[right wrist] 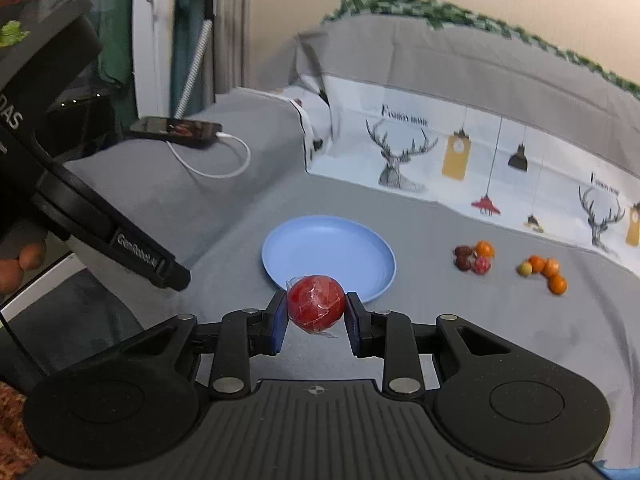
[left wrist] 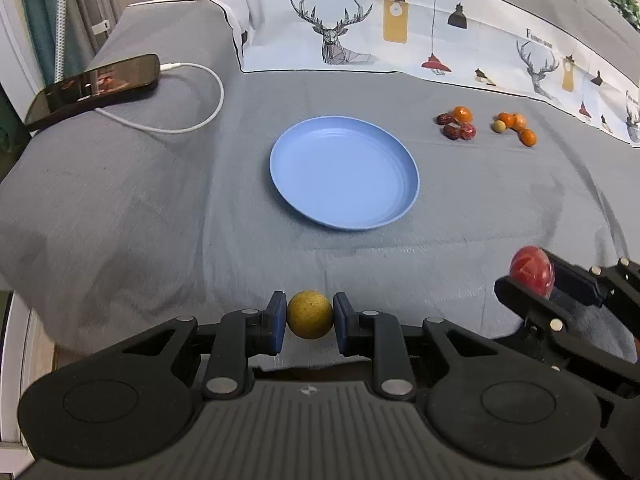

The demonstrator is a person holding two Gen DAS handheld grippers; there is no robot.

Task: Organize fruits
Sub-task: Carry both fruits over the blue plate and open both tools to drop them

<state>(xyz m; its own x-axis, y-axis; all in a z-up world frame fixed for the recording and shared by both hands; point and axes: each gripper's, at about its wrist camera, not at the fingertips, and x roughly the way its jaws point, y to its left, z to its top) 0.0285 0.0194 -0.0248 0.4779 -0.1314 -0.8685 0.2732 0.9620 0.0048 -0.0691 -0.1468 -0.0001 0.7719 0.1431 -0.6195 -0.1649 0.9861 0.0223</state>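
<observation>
near the front edge of the grey bed cover [left wrist: 160,208], the left gripper [left wrist: 310,322] has its jaws closed to the width of a yellow ball-shaped fruit [left wrist: 310,315] and clamps it between the blue pads. beside it to the right, the right gripper [right wrist: 317,322] pinches a red fruit [right wrist: 316,307] that seems to be wrapped in clear film, though the view is a little blurred. a blue plate [left wrist: 344,178] lies at the middle of the cover, bare inside. toward the far right corner sit two small heaps: dark red and orange fruits [left wrist: 457,124], and next to them orange fruits with one pale one [left wrist: 516,126]. a phone [left wrist: 92,88] on a white cable [left wrist: 192,120] rests at the far left edge.
</observation>
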